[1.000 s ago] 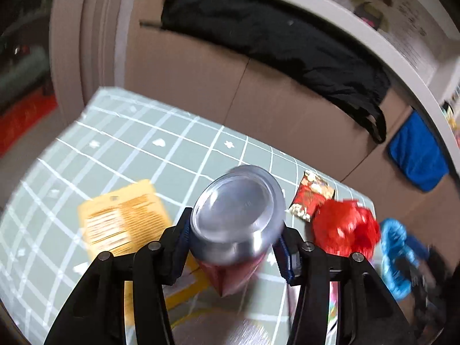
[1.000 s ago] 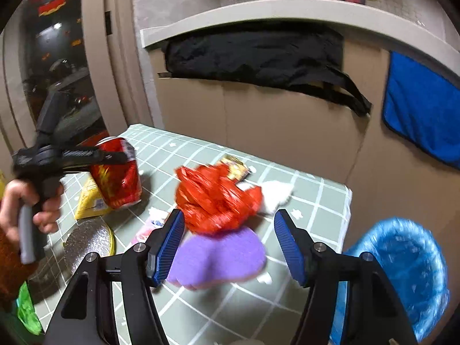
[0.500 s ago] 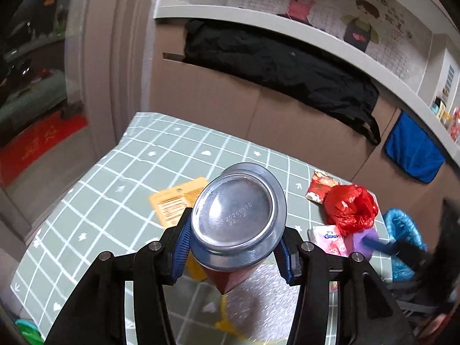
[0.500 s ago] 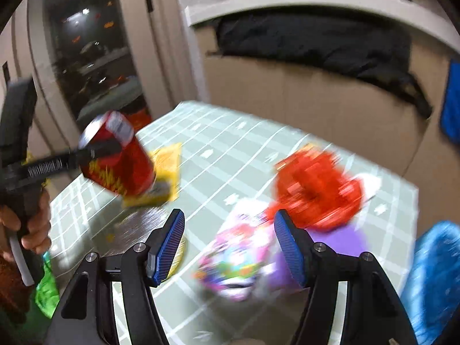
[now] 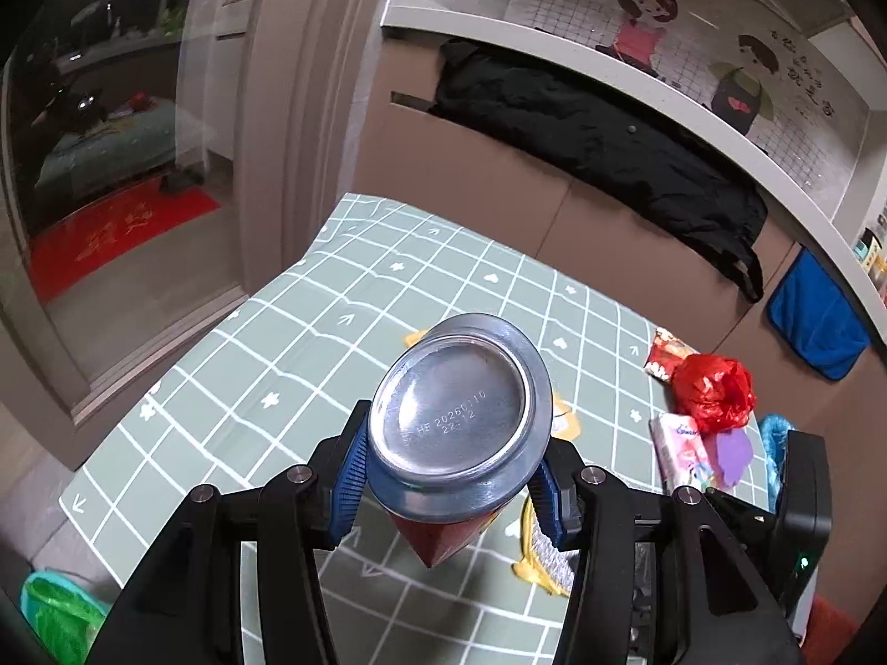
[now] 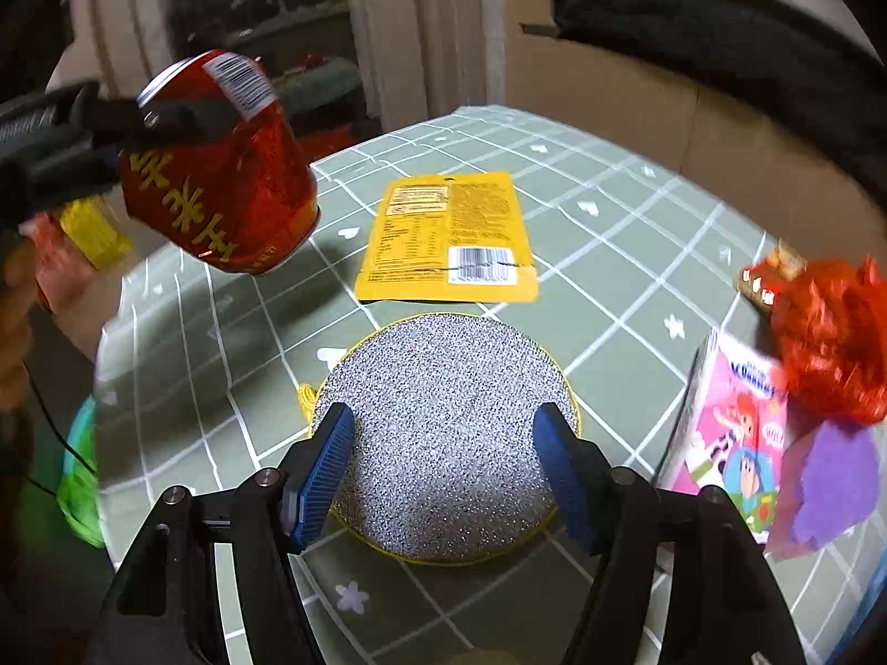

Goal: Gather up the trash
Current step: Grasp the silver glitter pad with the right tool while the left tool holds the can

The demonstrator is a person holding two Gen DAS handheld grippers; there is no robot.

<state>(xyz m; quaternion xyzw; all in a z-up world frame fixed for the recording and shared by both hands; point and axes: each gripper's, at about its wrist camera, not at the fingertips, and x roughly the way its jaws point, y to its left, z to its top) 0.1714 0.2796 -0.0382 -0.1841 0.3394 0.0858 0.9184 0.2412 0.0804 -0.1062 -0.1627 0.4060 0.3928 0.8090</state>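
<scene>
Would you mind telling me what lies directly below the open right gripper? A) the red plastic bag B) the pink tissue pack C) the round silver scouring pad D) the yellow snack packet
C: the right gripper frames the round silver scouring pad between its open jaws.

Left gripper (image 5: 452,474): tipped down, blue pads pressed on both sides of a can (image 5: 457,415), which it holds up off the desk.
Right gripper (image 6: 443,468): tipped down more, jaws wide apart and just now opening more, nothing between the pads.
Hand (image 6: 41,255): only partly seen behind the left gripper, blurred.
</scene>
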